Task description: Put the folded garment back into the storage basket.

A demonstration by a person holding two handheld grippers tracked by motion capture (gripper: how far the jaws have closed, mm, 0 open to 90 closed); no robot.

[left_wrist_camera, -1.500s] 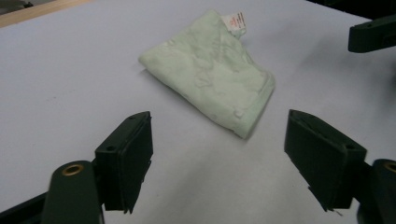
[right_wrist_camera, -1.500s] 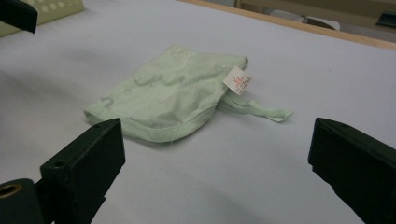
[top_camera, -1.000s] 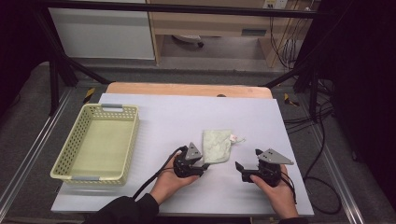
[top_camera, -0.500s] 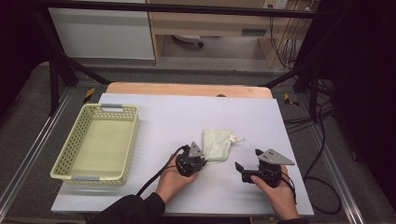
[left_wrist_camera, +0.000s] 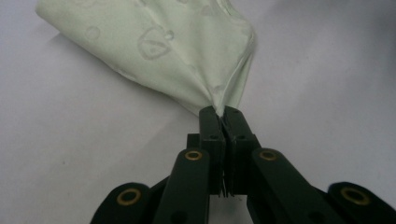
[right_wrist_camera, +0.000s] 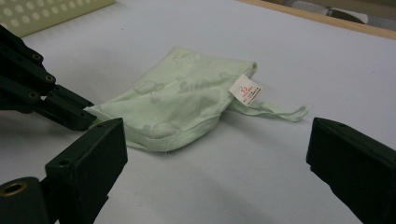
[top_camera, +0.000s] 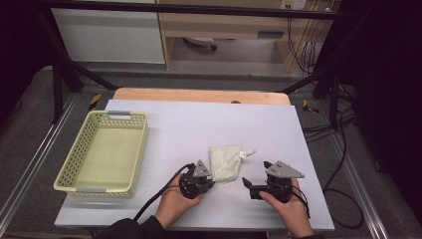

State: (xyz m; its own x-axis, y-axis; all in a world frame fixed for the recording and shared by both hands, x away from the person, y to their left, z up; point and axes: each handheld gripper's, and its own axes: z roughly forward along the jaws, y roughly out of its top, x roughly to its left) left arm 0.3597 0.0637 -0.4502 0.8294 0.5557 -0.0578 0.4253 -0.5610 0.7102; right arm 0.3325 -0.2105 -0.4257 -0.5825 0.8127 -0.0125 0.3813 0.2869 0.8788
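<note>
- Cloth pouch (left_wrist_camera: 163,51) — pale green, lying flat on the white table (top_camera: 199,124), near its front edge, between the two grippers; one near corner is now pinched.
- Left gripper (left_wrist_camera: 223,122): jaws have just been closing and now meet on that corner, fabric bunched between the pads; a second ago they stood short of it — judged: grasp made, lift or drag can follow.
- Right gripper (right_wrist_camera: 215,154): jaws wide apart, nothing between them; pouch just ahead, label (right_wrist_camera: 245,89) toward it.
- Farther left: yellow basket (top_camera: 79,177), well apart.

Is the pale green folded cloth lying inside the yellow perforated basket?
No, the pale green cloth lies on the white table, apart from the basket.
</note>
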